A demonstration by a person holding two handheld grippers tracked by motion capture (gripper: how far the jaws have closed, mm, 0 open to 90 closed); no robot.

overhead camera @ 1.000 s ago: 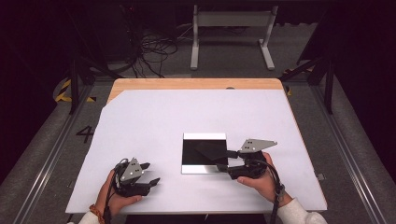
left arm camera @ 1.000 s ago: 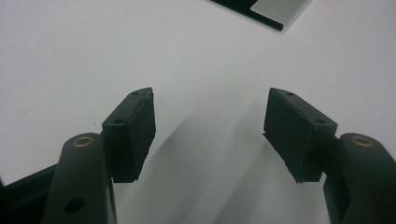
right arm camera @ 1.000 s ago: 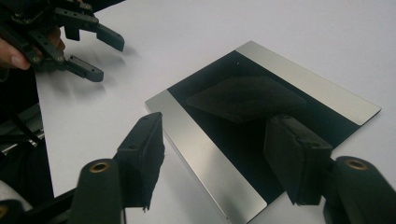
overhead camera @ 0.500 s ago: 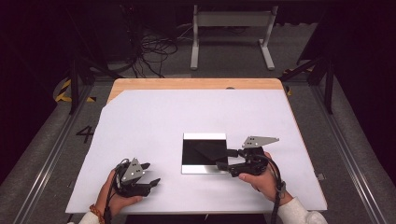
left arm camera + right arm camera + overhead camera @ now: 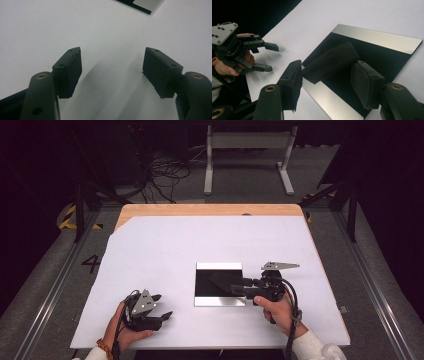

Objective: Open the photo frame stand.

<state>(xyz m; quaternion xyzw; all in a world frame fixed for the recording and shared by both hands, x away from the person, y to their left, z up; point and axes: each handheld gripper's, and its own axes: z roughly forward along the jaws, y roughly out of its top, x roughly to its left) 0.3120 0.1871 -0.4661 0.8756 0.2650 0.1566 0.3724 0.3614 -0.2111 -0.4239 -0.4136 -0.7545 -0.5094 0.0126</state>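
Black cloth (image 5: 329, 62) on black, silver-edged tray (image 5: 377, 37)

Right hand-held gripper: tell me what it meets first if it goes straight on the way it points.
Probably the dark foam block lying on the mirror: it sits just ahead of the right hand-held gripper, between its open jaws, though depth is hard to judge.

A dark number "4" (image 5: 91, 263) is marked on the grey floor (image 5: 45, 285) left of the table.

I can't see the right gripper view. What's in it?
The right gripper's two black fingers stand around a dark sponge-like block lying on a shiny mirror plate. Farther left, a hand holds the left gripper over the white table.
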